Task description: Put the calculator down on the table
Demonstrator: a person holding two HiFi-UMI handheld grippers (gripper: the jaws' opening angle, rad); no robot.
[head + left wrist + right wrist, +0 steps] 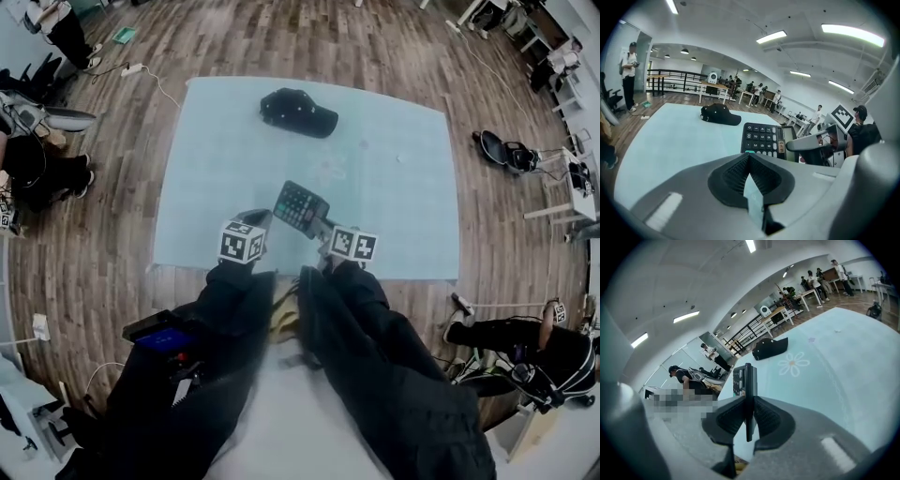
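Note:
A black calculator point(300, 208) hangs tilted over the near middle of the light blue tablecloth point(394, 169). My right gripper point(323, 230) is shut on its near edge. In the right gripper view the calculator point(745, 378) stands edge-on between the pads of that gripper point(749, 404). My left gripper point(261, 220) hovers just left of the calculator with nothing in it. In the left gripper view its jaws point(750, 157) meet, shut and empty, and the calculator's keys point(766, 139) show just ahead, with the right gripper's finger point(811, 142) beside them.
A black cap point(298, 112) lies at the far middle of the cloth. Wooden floor surrounds the table. An office chair point(506, 150) stands to the right, and people sit at the left point(37, 169) and lower right point(525, 347).

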